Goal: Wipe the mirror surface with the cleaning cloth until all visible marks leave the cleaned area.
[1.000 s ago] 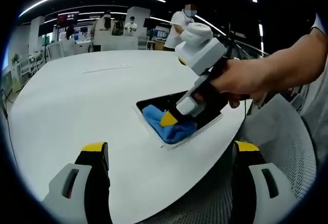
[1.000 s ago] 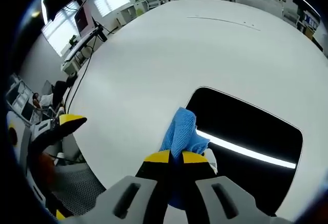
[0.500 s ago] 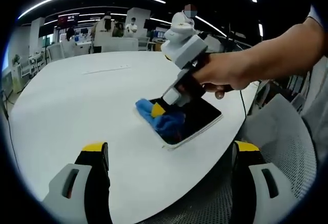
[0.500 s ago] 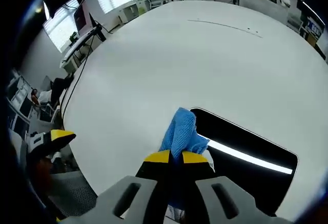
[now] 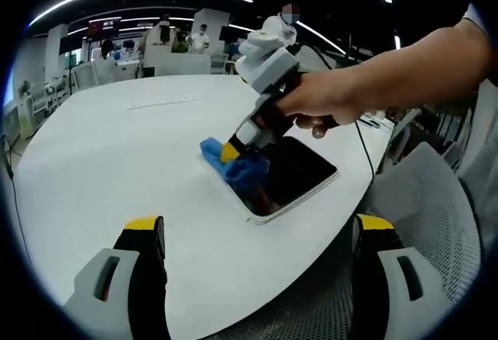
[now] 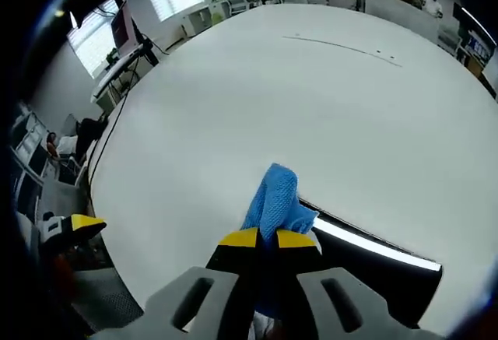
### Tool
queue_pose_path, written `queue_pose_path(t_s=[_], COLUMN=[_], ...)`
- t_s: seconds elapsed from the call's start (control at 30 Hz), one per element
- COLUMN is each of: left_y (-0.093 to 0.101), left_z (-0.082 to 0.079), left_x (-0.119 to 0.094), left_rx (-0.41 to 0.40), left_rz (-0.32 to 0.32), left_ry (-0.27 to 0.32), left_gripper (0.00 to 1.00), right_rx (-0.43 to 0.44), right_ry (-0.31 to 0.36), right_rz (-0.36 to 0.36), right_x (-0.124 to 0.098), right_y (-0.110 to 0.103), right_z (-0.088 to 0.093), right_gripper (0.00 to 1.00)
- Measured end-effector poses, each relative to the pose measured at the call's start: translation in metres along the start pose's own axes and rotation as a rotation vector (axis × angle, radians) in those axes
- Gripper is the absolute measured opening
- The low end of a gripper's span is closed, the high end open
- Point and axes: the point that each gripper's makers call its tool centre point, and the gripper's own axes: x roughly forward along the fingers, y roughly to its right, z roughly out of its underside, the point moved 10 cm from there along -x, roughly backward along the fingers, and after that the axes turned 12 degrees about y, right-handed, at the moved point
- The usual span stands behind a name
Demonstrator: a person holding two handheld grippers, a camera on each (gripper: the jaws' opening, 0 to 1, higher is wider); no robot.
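A dark rectangular mirror (image 5: 299, 175) lies flat on the white round table (image 5: 117, 145), near its right edge. A hand holds my right gripper (image 5: 232, 153) over the mirror's far left corner. It is shut on a blue cleaning cloth (image 5: 240, 170), which is pressed onto that corner and spills onto the table. In the right gripper view the cloth (image 6: 276, 198) bunches up out of the shut yellow tips of the right gripper (image 6: 262, 237), with the mirror (image 6: 373, 274) to the right. My left gripper (image 5: 258, 225) hangs open over the table's near edge with nothing in it.
A grey mesh chair (image 5: 440, 223) stands off the table's right side. Desks, screens and several people (image 5: 274, 30) fill the back of the room. A thin seam (image 6: 342, 44) crosses the far part of the table. One yellow tip of the left gripper (image 6: 78, 225) shows at the left.
My right gripper has dragged the cloth across the mirror from its near part to the far left corner, baring more of the glass. The left gripper has held still.
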Motion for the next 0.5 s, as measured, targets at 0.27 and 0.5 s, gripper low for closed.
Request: queue_pose_path(t_s=[0.27, 0.5], left_y=[0.000, -0.001], left_z=[0.000, 0.000], left_x=[0.000, 0.001], left_rx=[-0.003, -0.005], left_rz=[0.002, 0.004], left_ry=[-0.004, -0.005], left_gripper=[0.99, 0.99], right_rx=[0.000, 0.002], right_ry=[0.000, 0.004], right_rz=[0.007, 0.012], right_x=[0.003, 0.012], right_y=[0.003, 0.010], right_z=[-0.008, -0.015], right_gripper=[0.00, 0.00])
